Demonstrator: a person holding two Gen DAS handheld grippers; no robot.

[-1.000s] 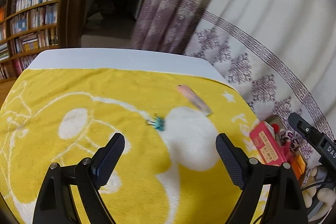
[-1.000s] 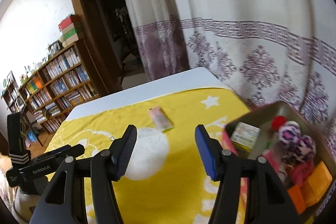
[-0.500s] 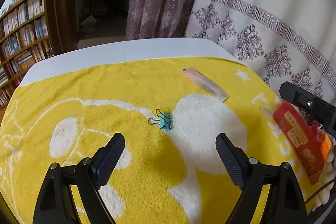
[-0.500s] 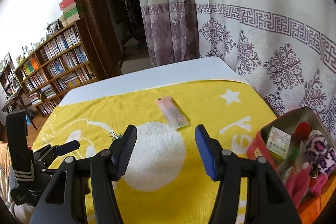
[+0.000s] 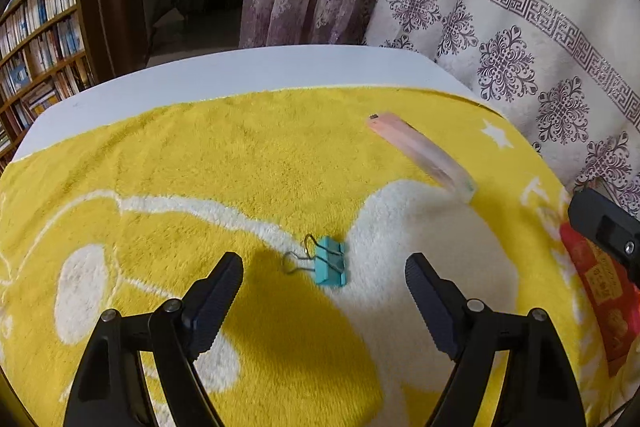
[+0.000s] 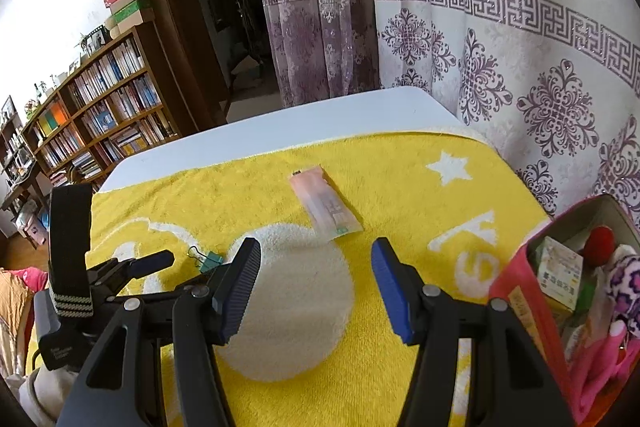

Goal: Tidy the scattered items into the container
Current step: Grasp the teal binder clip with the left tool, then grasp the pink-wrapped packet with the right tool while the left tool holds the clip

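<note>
A teal binder clip [image 5: 330, 262] lies on the yellow towel [image 5: 240, 163], just ahead of my open, empty left gripper [image 5: 324, 279]; it also shows in the right wrist view [image 6: 209, 261]. A flat pink packet [image 5: 424, 155] lies further back; the right wrist view shows this packet [image 6: 325, 203] ahead of my open, empty right gripper [image 6: 316, 263]. The red container [image 6: 528, 299] stands at the right, holding a white packet, a red ball and plush items. Its red wall shows in the left wrist view [image 5: 600, 291].
The towel covers a white table [image 6: 304, 119] whose far edge is bare. A patterned curtain [image 6: 520, 67] hangs close behind and to the right. A bookshelf [image 6: 92, 115] and a dark doorway stand at the back left. The left gripper's body [image 6: 76, 279] shows at the left.
My left gripper has moved forward and down toward the binder clip, which now lies close between the fingertips. My right gripper has swung left, away from the container, toward the pink packet.
</note>
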